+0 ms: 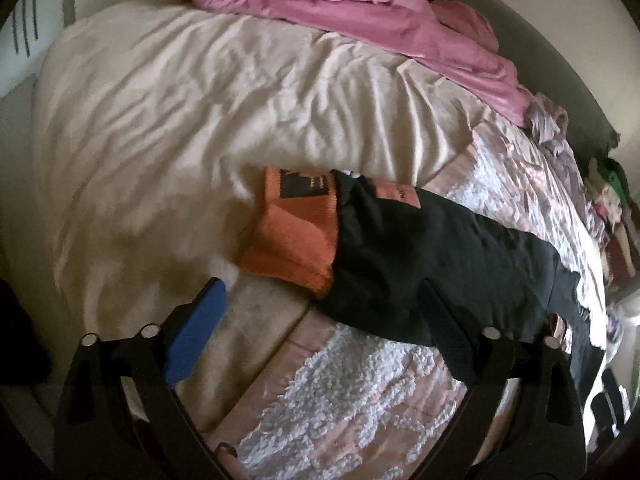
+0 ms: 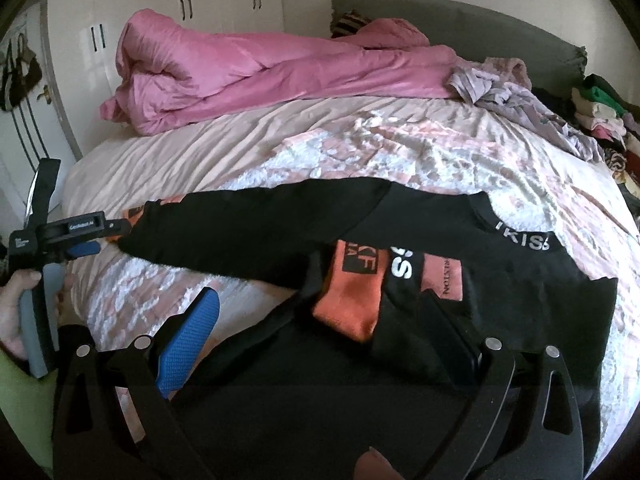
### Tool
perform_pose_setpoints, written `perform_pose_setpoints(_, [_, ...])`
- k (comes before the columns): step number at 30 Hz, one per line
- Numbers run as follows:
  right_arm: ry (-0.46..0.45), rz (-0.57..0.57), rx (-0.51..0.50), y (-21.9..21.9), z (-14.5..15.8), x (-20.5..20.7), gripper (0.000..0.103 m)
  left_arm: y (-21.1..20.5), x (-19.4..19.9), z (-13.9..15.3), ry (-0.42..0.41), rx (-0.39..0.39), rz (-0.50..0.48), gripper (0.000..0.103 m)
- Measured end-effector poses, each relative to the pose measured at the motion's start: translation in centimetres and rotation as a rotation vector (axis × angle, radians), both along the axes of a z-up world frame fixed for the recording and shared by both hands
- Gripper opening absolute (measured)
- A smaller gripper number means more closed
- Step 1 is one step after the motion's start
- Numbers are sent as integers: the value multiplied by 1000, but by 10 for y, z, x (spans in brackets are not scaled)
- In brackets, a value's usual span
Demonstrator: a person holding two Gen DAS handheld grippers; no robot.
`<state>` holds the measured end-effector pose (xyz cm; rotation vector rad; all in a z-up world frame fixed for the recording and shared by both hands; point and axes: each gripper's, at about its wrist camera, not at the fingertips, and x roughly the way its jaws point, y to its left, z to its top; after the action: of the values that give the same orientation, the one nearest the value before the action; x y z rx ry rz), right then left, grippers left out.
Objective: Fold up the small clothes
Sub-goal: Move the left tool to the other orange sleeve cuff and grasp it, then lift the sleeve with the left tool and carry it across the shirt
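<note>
A black sweatshirt (image 2: 460, 288) with orange cuffs and printed patches lies spread on the bed. One sleeve (image 2: 248, 232) stretches left across it, ending in an orange cuff (image 1: 292, 232). My left gripper (image 1: 320, 320) is open and empty, hovering just in front of that cuff and sleeve end; it also shows in the right wrist view (image 2: 88, 240) at the sleeve's end. My right gripper (image 2: 320, 332) is open and empty, low over the sweatshirt body near a folded-in orange cuff (image 2: 352, 292).
A pink duvet (image 2: 260, 72) is bunched at the head of the bed. A lilac garment (image 2: 520, 96) lies at the far right. A pink-and-white textured blanket (image 1: 360, 392) covers the near bed. A pile of clothes (image 2: 600, 116) sits off the right side. Wardrobe doors (image 2: 180, 8) stand behind.
</note>
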<state>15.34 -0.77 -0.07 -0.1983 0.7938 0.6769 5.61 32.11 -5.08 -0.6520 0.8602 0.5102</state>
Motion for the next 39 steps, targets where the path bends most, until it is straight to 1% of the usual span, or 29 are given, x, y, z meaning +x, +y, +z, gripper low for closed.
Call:
perform_pose_setpoints(3, [8,-1,7,-1,-4,1,98,2,3,-6,-7,-21,15,72])
perform_pose_setpoints(6, [19,-8,18,-3,-7,4,98,2,10,-10,-6,-24,20,70])
perform_pose_setpoints(10, [33,-26,34,-11,-10,7,98,-1,24,-14,1,12,29,69])
perform_pose_setpoints(11, [34,-32,37,-14,-11,8,98,-1,26,-15,3,21,31,62])
perform_pose_setpoints(12, [36,-37,39,-16,-12,8,98,-1,30,-15,4,35,34,47])
perform_pose_setpoints(13, [41,-45,41,-19,-13,9,98,-2,33,-14,-2,45,32,39])
perform_pose_setpoints(14, [44,-52,44,-22,-13,10,98,-2,35,-15,-7,45,27,26])
perform_pose_setpoints(15, [46,-57,47,-24,-13,11,98,-3,38,-14,-19,38,13,18])
perform_pose_setpoints(17, [48,-75,57,-31,-14,13,98,-8,36,-5,-83,58,-21,8])
perform_pose_setpoints(19, [53,-93,71,-40,-14,16,98,-16,35,6,-121,85,-52,8])
perform_pose_setpoints(20, [55,-104,76,-44,-14,17,98,-20,32,14,-152,82,-70,8])
perform_pose_setpoints(23, [65,-140,100,-57,-15,20,98,-33,29,33,-210,85,-113,8])
perform_pose_setpoints(26, [65,-175,117,-72,-13,20,98,-61,30,59,-269,104,-184,8])
perform_pose_setpoints(30, [25,-226,115,-94,-7,15,98,-99,39,87,-329,109,-278,8])
perform_pose_setpoints(35, [14,-309,118,-127,-3,13,99,-149,49,110,-375,128,-386,8])
perform_pose_setpoints(39, [10,-380,131,-157,-2,11,99,-192,64,117,-377,132,-478,7])
